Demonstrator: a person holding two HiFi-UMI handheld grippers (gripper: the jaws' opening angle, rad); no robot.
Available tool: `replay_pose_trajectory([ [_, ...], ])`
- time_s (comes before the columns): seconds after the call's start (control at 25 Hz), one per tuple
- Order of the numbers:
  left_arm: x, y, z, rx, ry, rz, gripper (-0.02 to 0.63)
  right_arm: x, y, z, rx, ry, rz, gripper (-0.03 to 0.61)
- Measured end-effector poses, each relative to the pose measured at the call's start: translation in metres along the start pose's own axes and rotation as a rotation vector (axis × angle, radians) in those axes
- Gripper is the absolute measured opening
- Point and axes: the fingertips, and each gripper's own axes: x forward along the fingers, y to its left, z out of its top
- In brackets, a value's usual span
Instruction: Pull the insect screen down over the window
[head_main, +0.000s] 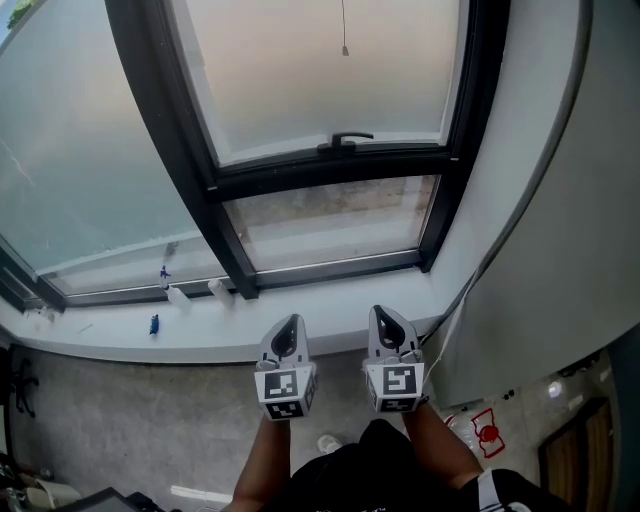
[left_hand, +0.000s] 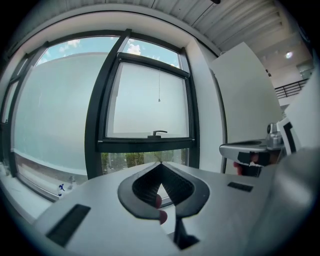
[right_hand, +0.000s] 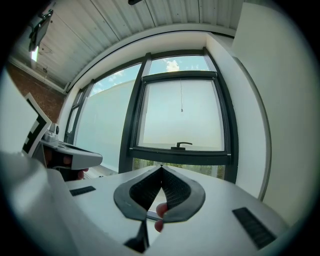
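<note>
Standing shut and empty at 6 o'clock, left gripper (head_main: 289, 322) and right gripper (head_main: 386, 314) sit short of the window (head_main: 300, 90). Pull cord (head_main: 345, 48) hangs at 12 o'clock, insect screen unseen above. Recommend pinching the cord's end and drawing straight down.

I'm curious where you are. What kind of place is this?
Probably indoors, beside a big window: it has a dark frame and a handle, above a white sill and a grey floor.

Grey shells: left hand-held gripper (head_main: 291, 323), right hand-held gripper (head_main: 384, 315); black-white marker cubes (head_main: 285, 391).
</note>
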Motion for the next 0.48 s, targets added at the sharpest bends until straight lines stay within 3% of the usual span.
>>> replay_pose_trajectory([
  [0.28, 0.037, 0.006, -0.014, 0.015, 0.047, -0.005, 0.003, 0.029, -0.012, -0.003, 0.003, 0.012, 0.006, 0.002],
  [0.48, 0.068, 0.004, -0.003, 0.021, 0.039, 0.001, 0.003, 0.056, -0.032, -0.001, 0.001, 0.013, 0.005, 0.002],
])
